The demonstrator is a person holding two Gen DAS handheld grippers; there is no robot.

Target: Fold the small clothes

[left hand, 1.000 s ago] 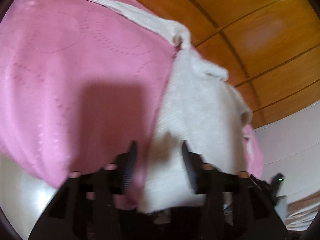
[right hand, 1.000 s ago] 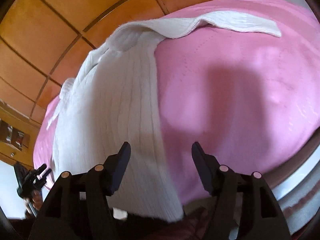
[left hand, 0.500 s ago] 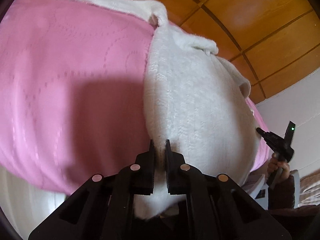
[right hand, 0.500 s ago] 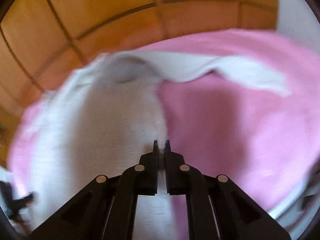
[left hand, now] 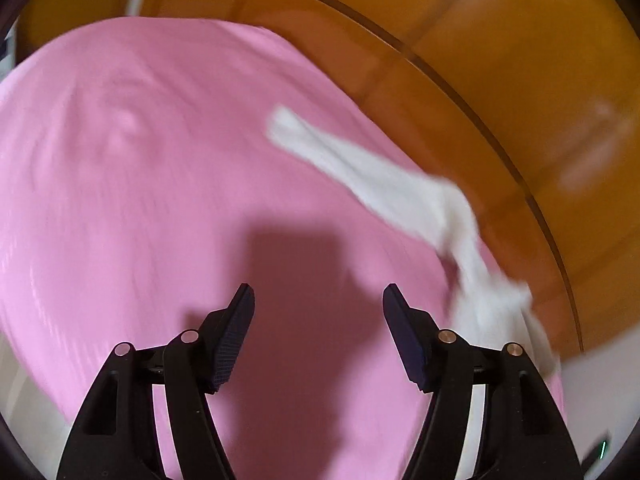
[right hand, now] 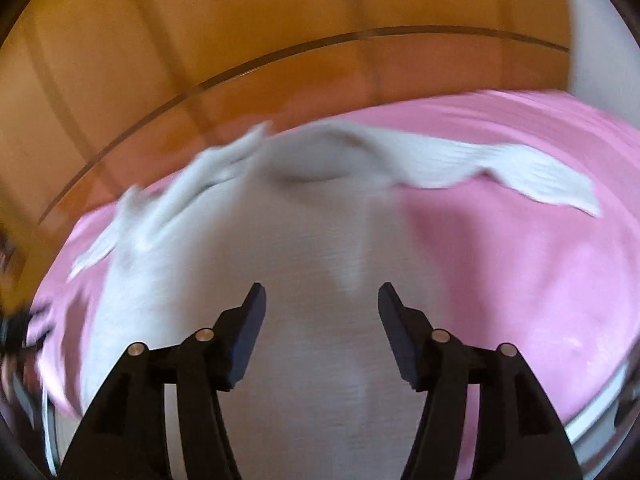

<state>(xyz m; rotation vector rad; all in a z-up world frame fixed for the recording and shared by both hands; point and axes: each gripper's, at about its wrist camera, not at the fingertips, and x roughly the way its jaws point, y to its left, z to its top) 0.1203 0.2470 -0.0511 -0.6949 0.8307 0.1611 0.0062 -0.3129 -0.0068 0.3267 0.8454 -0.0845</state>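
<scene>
I am opening both grippers, left [left hand: 318,304] and right [right hand: 320,304], with nothing between the jaws. The white sweater [right hand: 304,280] is lying on the pink bedspread [left hand: 140,200]; its outstretched sleeve [right hand: 520,172] risks bunching if I am grabbing blind through this blur.

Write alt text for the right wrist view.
The right gripper, jaws opening and empty, hangs over a white knitted garment lying on a pink bedcover. One sleeve stretches right across the cover; a wooden panelled wall stands behind. The picture is motion-blurred.
</scene>
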